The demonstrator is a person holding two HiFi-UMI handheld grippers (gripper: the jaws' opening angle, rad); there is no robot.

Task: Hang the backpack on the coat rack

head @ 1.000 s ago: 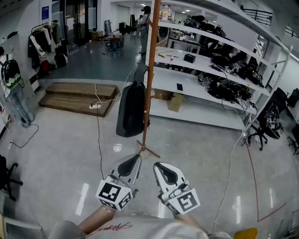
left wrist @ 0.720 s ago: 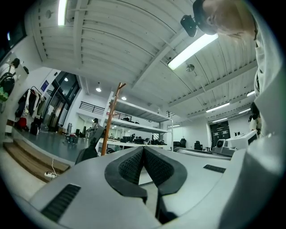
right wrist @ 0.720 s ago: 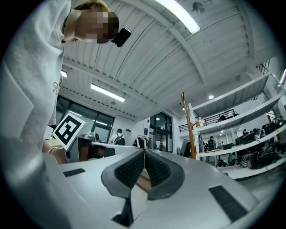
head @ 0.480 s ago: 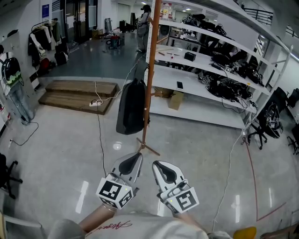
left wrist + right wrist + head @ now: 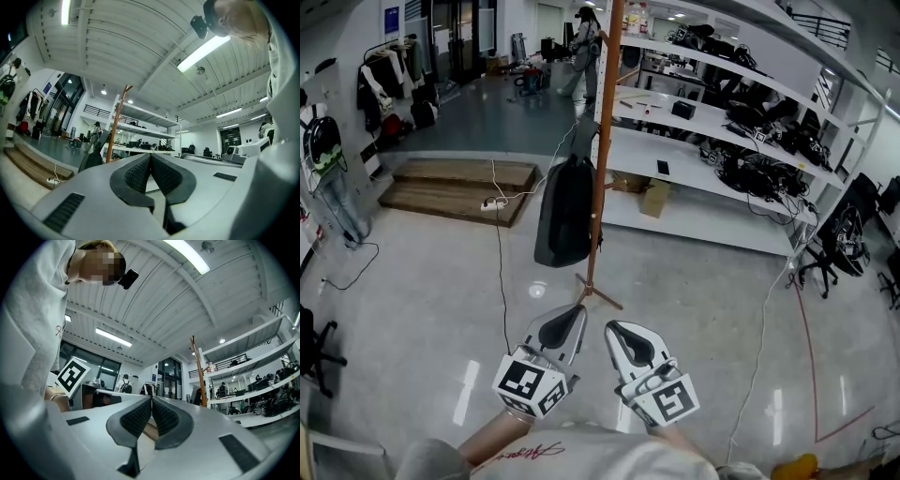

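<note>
Well ahead of the left hand-held gripper (image 5: 572,317) and the right hand-held gripper (image 5: 617,331), both still closed on nothing, the backpack (image 5: 565,211) hangs on the coat rack (image 5: 600,141) unmoved since a second ago, so the task looks finished.

There is one dark grey fabric backpack (image 5: 565,217) and one tall brown wooden coat rack (image 5: 600,169). Two white plastic tools are in view: the left tool (image 5: 570,317) and the right tool (image 5: 619,332). The floor holds one brown cardboard box (image 5: 655,200), one low wooden platform (image 5: 455,187) and one white power strip (image 5: 495,204).
</note>
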